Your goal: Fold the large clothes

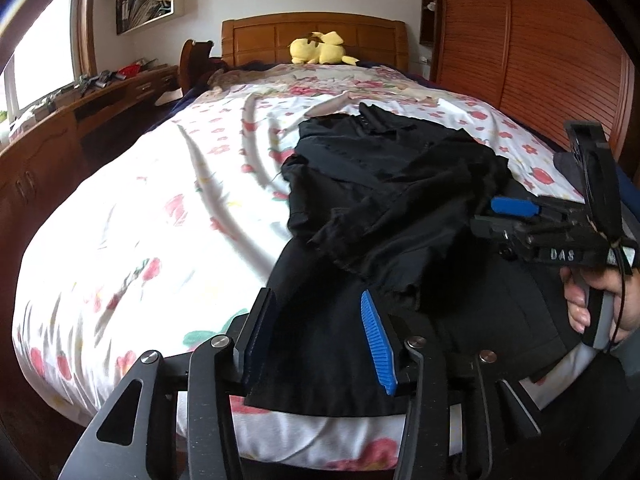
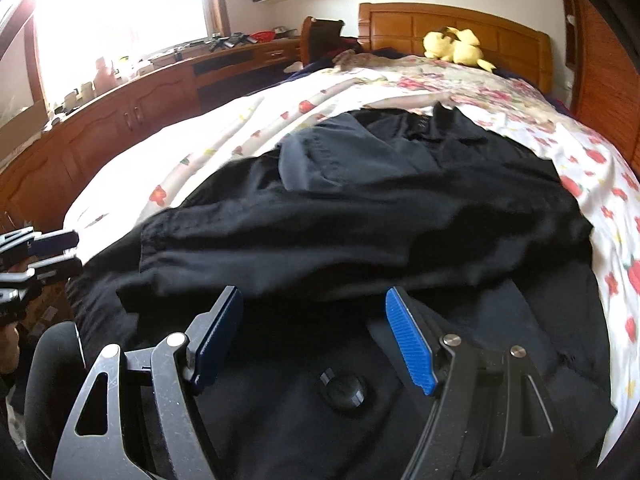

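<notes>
Left wrist view: black garment (image 1: 384,184) lies on bed (image 1: 140,216) w/ floral cover, spread over the half nearer the wardrobe (image 1: 540,52), bunched and part-folded, 1 sleeve or flap laid across its middle. Near hem reaches the bed's foot edge. Left gripper (image 1: 320,344) hovers low over that hem; jaws partly apart, blue pads (image 1: 378,344) clear of the cloth, nothing pinched. Garment edge sits in the gap but isn't pressed. Right gripper (image 1: 516,210) on the wardrobe side of garment, held in a hand (image 1: 600,300), reaching in across the cloth; from here can't tell its gap.

Right wrist view: right gripper (image 2: 316,336) above the garment's (image 2: 360,208) near portion, jaws wide, both pads free, no cloth caught. A dark button (image 2: 343,390) shows on the fabric just below the gap. Left gripper (image 2: 44,256) at garment's desk-side edge, blurred.

Yellow plush toy (image 1: 318,50) at headboard (image 1: 312,36), well apart from garment. Wooden desk (image 2: 160,92) under the window (image 2: 120,12), cluttered.
</notes>
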`<state>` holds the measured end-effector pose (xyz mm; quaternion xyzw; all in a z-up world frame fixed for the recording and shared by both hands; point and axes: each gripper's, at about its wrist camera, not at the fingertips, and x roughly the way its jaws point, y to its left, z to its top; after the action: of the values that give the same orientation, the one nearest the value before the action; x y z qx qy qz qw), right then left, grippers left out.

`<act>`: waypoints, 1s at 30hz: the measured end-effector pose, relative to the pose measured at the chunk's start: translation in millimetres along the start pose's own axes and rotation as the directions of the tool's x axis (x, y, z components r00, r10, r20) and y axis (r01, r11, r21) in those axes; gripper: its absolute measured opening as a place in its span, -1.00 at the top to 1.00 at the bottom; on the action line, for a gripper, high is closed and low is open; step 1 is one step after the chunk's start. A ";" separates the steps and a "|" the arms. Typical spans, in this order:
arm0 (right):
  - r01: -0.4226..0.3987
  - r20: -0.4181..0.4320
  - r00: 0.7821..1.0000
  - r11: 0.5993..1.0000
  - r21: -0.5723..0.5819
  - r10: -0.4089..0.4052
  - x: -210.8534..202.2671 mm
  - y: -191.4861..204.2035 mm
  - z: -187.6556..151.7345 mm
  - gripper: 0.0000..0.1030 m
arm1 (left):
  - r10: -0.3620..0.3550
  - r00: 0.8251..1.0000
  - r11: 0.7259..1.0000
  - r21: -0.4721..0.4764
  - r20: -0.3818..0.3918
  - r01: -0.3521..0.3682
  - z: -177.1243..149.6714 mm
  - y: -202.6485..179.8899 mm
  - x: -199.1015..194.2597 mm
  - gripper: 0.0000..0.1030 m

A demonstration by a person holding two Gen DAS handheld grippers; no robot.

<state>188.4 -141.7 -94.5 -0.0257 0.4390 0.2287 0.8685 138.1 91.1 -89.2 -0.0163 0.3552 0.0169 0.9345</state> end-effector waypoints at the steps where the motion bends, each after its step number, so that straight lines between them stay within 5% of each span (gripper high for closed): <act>1: -0.006 0.008 1.000 1.000 0.000 0.006 3.4 3.8 6.1 -0.45 | 0.000 1.000 1.000 -0.004 -0.001 0.000 -1.0 4.2 0.9 0.09; 7: -0.092 -0.011 0.996 0.996 -0.008 0.092 26.0 29.6 19.2 -0.45 | 0.004 1.000 1.000 -0.014 -0.011 -0.004 -3.5 15.4 3.2 0.05; 13: -0.101 -0.152 0.985 0.990 -0.097 0.086 59.0 54.7 4.3 -0.45 | 0.004 1.000 1.000 -0.025 -0.016 -0.004 -4.7 19.9 6.0 0.02; 30: -0.089 -0.105 0.991 0.990 -0.105 0.078 57.9 53.4 -4.7 -0.45 | -0.001 0.995 1.000 -0.009 -0.100 0.000 -20.4 30.0 33.9 -0.19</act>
<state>192.0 -73.5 -133.8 -0.0662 0.4695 0.2871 0.8323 148.7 120.9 -127.5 -0.0214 0.4013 0.0176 0.9155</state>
